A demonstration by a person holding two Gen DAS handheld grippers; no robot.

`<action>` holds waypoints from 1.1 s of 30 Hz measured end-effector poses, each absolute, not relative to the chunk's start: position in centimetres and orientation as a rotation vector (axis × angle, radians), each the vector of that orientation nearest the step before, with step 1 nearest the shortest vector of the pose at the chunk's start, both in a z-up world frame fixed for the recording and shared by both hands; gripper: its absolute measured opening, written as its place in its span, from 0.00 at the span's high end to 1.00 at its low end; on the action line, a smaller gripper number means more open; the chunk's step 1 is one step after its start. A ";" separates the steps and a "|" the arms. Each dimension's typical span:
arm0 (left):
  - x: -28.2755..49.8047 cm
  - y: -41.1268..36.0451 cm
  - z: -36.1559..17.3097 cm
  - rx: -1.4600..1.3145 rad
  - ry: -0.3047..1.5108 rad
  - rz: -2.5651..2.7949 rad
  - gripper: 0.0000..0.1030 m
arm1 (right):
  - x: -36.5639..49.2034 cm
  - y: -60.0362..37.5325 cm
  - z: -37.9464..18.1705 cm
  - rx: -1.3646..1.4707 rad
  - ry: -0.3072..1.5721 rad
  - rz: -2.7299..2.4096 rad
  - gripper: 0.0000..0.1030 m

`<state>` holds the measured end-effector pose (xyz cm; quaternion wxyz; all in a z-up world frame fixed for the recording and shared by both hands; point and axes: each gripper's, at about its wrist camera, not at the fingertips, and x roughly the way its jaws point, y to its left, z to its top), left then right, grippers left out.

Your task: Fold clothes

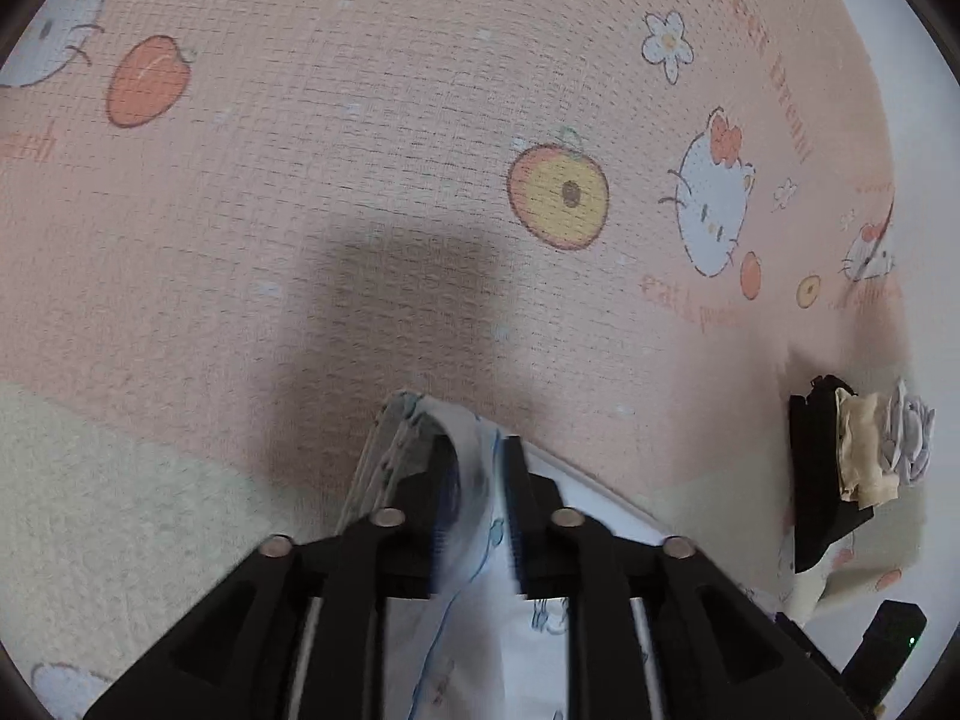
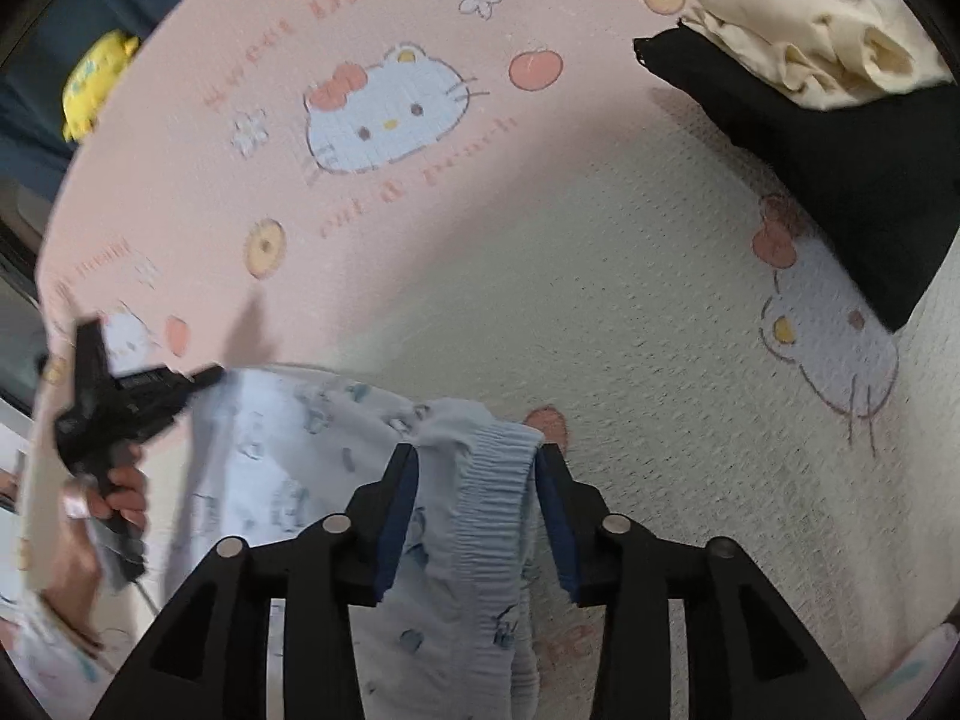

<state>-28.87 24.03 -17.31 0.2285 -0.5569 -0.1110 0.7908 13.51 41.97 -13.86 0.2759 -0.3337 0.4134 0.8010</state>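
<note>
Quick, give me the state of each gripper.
Left gripper: jaws slightly apart, light blue printed garment between them, not clamped.
Right gripper: open, the garment's elastic waistband lying loose between the pads.

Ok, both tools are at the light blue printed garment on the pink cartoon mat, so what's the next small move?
Probably lift both tools clear: the right tool stands open around the light blue printed garment's gathered waistband, the left tool has loosened too, and the garment lies on the pink cartoon mat.

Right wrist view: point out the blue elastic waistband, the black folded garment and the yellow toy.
blue elastic waistband (image 2: 489,480), right wrist view, gathered ribbing.
black folded garment (image 2: 840,180), right wrist view, flat top.
yellow toy (image 2: 96,84), right wrist view, body.
</note>
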 end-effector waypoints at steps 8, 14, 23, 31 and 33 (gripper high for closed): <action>-27.7 24.4 -16.9 -1.535 -0.164 2.168 0.59 | 13.0 43.7 -15.2 -0.893 1.227 2.102 0.60; -27.8 24.6 -17.7 -1.547 -0.131 2.190 0.59 | 12.1 43.8 -16.3 -0.929 1.241 2.084 0.60; -29.2 24.1 -19.2 -1.554 -0.162 2.235 0.82 | 10.9 42.6 -15.5 -0.940 1.003 2.112 0.78; -30.4 23.4 -20.1 -1.579 -0.221 2.232 0.84 | 10.8 43.1 -16.5 -0.982 0.983 2.027 0.78; -30.3 23.4 -19.9 -1.576 -0.173 2.236 0.84 | 10.7 43.1 -16.9 -0.978 0.985 2.018 0.78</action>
